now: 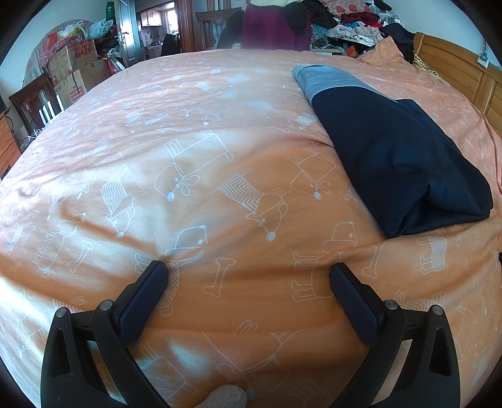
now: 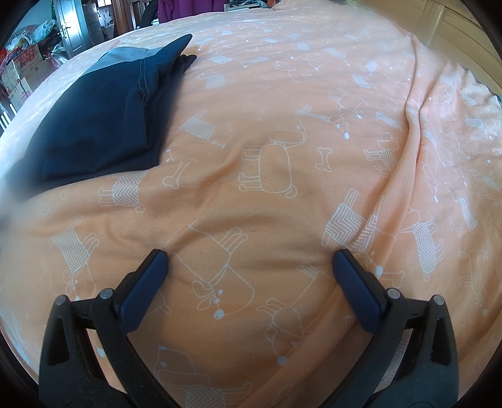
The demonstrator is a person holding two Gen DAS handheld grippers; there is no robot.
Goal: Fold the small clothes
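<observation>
While both grippers hover over the bed, findings:
Room: wide bare sheet ahead of each; headboard far right.
Left gripper: jaws wide, empty.
Right gripper: jaws wide, empty.
Garment: folded, navy, between the grippers, touching neither.
Surroundings: boxes, clothes pile beyond bed.

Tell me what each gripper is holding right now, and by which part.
Nothing is held. The left gripper and right gripper are both open over the orange bedspread, with only cloth between the fingers. The folded dark blue garment lies apart, untouched.
</observation>
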